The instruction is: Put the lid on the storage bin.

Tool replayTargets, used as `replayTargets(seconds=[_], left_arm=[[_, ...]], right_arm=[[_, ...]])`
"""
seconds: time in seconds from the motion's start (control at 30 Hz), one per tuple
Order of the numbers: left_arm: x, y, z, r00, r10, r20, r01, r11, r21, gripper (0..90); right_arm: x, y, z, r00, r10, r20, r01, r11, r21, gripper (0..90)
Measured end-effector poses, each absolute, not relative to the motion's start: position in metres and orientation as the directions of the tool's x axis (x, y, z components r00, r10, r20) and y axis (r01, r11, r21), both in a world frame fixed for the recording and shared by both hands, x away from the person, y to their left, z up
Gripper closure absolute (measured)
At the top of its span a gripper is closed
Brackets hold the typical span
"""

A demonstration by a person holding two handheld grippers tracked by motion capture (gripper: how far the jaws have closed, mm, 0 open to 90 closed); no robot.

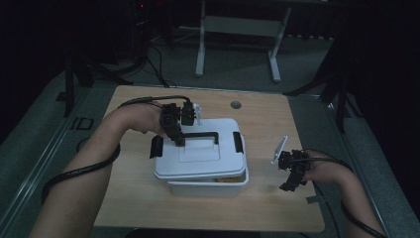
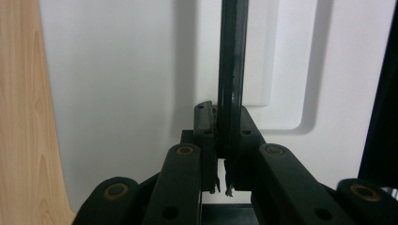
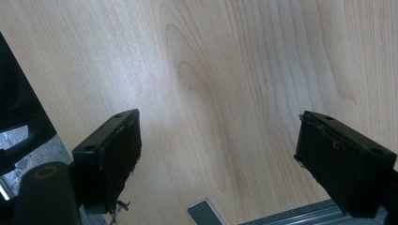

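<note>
Your left claw [image 1: 179, 140] clamped on lid handle [image 1: 200, 135]; white box [image 1: 208, 186] mid-tabletop [image 1: 277, 198]. Your right claw [image 3: 220, 154] spread apart near right tabletop edge. No legible writing.

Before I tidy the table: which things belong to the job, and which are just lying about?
In the job:
lid, askew on box
handle, clamped by left gripper

Lying about:
right gripper, open over bare table
frame on floor behind

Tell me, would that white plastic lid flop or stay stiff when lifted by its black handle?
The white plastic lid looks moulded with a raised rim, so probably stiff. The left gripper pinches the thin black handle off-centre, so the lid may tilt. It already sits askew on the white plastic box, so likely unlatched and light.
</note>
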State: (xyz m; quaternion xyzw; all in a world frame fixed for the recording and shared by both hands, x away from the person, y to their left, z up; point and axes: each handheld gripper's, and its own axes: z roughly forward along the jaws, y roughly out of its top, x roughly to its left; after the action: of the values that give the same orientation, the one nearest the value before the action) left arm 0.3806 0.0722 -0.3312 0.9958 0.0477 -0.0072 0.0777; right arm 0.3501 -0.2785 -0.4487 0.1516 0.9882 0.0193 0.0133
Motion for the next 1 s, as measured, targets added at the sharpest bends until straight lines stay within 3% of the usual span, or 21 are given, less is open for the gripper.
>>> replayTargets(seconds=[0.43,1.0], left_arm=[[0.386,0.049,-0.352,0.999,0.039,-0.031,0.042,-0.992,0.117,83.9],[0.390,0.045,-0.371,0.997,0.055,-0.061,0.062,-0.992,0.108,83.9]], right_arm=[[0.349,-0.279,-0.450,-0.953,0.302,-0.014,0.302,0.953,0.041,14.2],[0.349,-0.278,-0.454,-0.954,0.301,-0.010,0.300,0.953,0.040,14.2]])
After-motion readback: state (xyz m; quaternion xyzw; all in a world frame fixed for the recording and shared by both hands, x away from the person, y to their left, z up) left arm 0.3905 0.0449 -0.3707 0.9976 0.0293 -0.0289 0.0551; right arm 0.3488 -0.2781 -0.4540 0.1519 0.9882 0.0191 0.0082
